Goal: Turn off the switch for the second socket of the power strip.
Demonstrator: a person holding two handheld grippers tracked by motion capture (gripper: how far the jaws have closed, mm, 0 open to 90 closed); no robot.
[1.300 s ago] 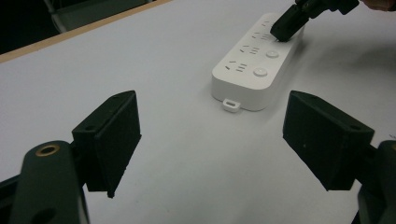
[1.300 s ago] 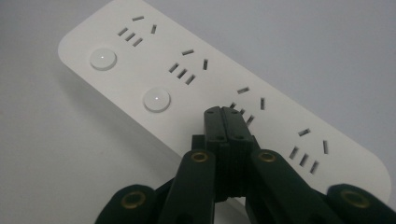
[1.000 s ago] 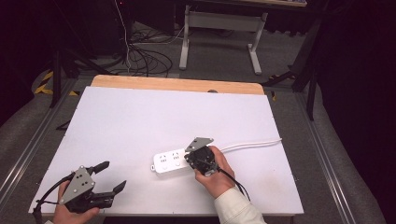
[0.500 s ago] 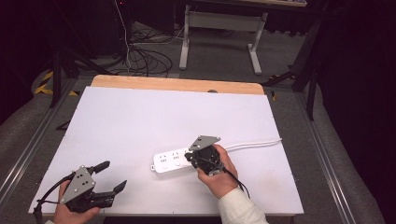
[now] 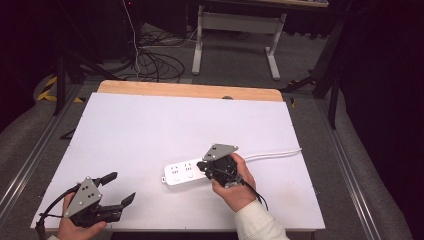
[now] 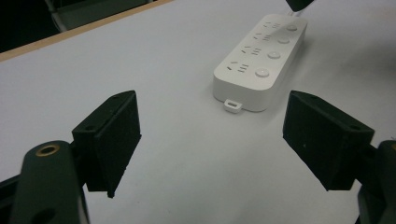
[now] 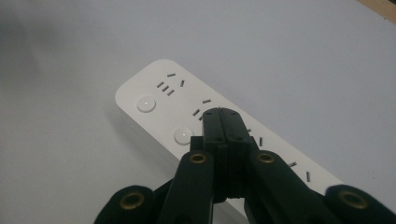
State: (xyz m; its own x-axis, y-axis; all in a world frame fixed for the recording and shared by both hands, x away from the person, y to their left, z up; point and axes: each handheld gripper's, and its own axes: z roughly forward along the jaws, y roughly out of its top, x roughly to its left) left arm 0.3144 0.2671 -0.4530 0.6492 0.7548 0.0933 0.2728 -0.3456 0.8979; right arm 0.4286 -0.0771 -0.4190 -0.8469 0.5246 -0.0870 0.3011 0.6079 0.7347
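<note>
power strip (image 5: 184,173) lying lengthwise left-right, lower centre | right gripper (image 7: 221,112) pressing closed over it | left gripper (image 5: 116,187) gaping wide, lower left | no readable writing

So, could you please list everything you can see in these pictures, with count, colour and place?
table: one, white top with a wooden far edge, centre.
power strip: one, white, four sockets with round buttons, lying flat right of the table's centre.
cord: one, white, running from the power strip toward the right edge.
cables: several, black, on the floor beyond the table.
desk frame: one, pale grey, on the floor at the back.
left hand-held gripper: one, black, jaws apart, near left corner.
right hand-held gripper: one, black, jaws together, tips over the power strip.
</note>
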